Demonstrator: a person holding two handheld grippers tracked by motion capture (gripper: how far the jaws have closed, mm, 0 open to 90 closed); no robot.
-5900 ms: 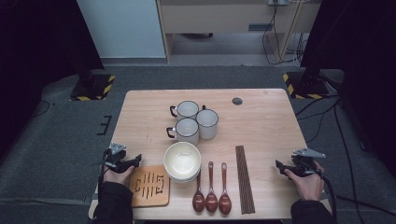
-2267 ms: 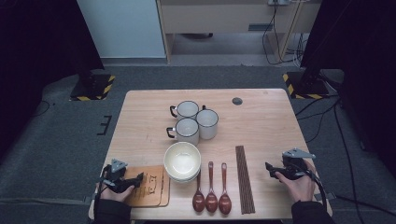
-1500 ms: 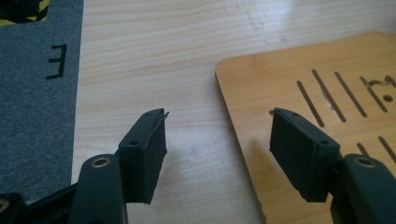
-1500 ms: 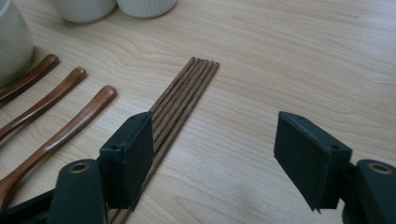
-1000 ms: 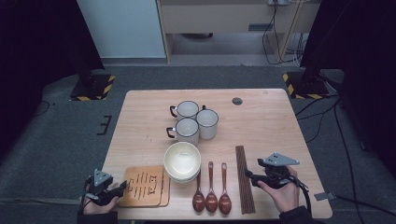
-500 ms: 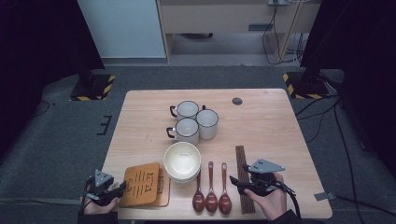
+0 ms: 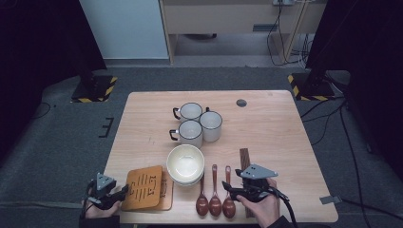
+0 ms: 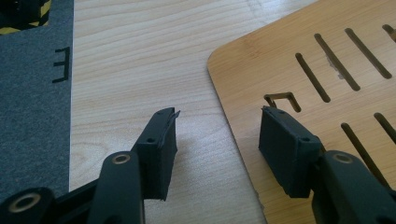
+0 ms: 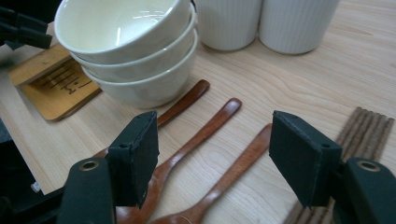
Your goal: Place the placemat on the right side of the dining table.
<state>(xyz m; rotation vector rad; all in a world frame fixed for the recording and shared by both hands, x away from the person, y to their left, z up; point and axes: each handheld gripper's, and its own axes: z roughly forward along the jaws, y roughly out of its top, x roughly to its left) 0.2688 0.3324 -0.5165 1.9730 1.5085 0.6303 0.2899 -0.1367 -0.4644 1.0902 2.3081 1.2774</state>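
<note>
1. The left tool (image 7: 124,192) sits at the near-left corner of the tabletop (image 7: 285,128), its jaws part-open around the left edge of the top wooden trivet (image 7: 142,187) — one jaw over the slotted board, the other over bare wood, neither pad pressing on it.
2. That trivet lies askew on a second trivet (image 7: 166,199) beneath, just left of the stacked white bowls (image 7: 185,164).
3. The right tool (image 7: 227,187) hangs wide open and empty over the three wooden spoons (image 7: 215,190), which lie side by side at the near edge, right of the bowls.
4. Dark chopsticks (image 7: 244,156) lie just right of the spoons — partly under the right hand (image 7: 259,206).
5. Three white mugs (image 7: 197,121) stand clustered farther back, mid-tabletop.
</note>
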